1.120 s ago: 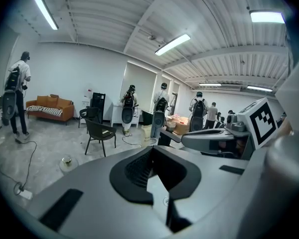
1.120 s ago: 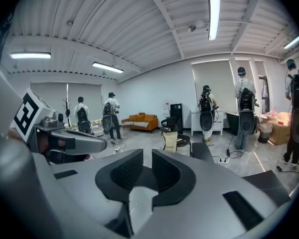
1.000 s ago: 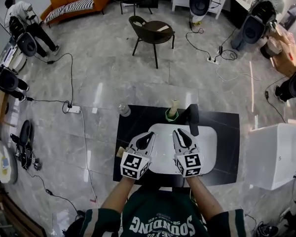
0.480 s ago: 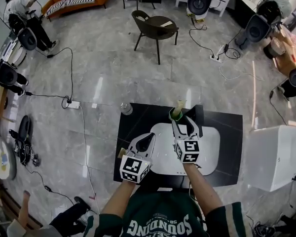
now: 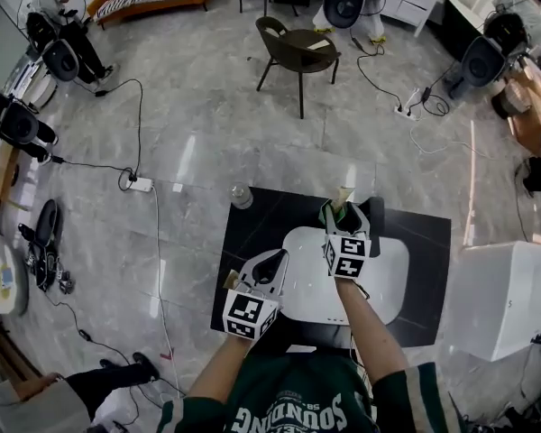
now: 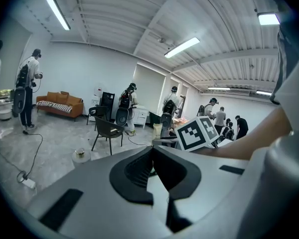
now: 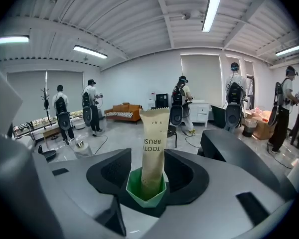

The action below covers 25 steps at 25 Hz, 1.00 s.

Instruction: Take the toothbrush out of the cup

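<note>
Inside the cup [image 7: 146, 193] at the table's [image 5: 252, 233] far edge, the toothbrush [image 7: 153, 148] is standing between the right gripper's [image 7: 148, 164] jaws, which have just been opening wide and are gripping nothing; closing on it above the rim is looking best; the left gripper's [image 6: 152, 156] jaws are sitting shut, empty

In the head view the right gripper [image 5: 347, 215] covers most of the cup [image 5: 328, 212] at the surface's [image 5: 252, 233] far edge. The toothbrush packet's [image 7: 153, 143] lower end is sunk out of sight inside the cup. The person's [image 5: 298, 404] body hides the surface's near edge.
</note>
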Available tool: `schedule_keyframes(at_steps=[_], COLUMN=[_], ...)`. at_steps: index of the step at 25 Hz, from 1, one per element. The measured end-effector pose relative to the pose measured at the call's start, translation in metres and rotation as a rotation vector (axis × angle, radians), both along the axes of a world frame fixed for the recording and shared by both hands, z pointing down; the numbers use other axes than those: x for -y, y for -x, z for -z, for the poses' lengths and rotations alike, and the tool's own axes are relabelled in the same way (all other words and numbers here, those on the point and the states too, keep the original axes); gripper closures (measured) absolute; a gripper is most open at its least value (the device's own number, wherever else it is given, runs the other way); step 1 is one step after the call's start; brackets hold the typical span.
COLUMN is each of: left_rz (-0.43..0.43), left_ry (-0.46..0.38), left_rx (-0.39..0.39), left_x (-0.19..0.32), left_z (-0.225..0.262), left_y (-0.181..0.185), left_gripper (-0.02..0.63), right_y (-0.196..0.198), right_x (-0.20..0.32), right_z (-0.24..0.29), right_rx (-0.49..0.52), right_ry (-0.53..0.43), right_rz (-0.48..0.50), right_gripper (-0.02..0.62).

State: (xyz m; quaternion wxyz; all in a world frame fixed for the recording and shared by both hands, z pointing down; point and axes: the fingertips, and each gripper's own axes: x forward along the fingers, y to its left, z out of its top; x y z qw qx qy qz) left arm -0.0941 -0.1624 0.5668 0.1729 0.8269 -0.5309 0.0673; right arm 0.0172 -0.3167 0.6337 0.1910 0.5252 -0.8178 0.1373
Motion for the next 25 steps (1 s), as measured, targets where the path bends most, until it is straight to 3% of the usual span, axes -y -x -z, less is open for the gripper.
schedule_keyframes(at_steps=[6,13,25], left_rz=[0.015,0.040,0.042], left_ry=[0.008,0.015,0.004], left_rx=[0.002,0.003,-0.007], left_x=[-0.005,-0.009,-0.003], left_z=[-0.003,-0.006,-0.002], left_y=[0.006,0.015,0.014], left_gripper=[0.595,0.595,0.595], right_y=[-0.001,-0.002,-0.003], right_x=[0.011,0.010,-0.001], right_z=[-0.010,-0.013,0.027], right_rx=[-0.001,-0.012,0.064], right_ry=[0.018,0.009,-0.098], right_rz=[-0.013,0.004,0.021], right_gripper=[0.390,0.448,0.483])
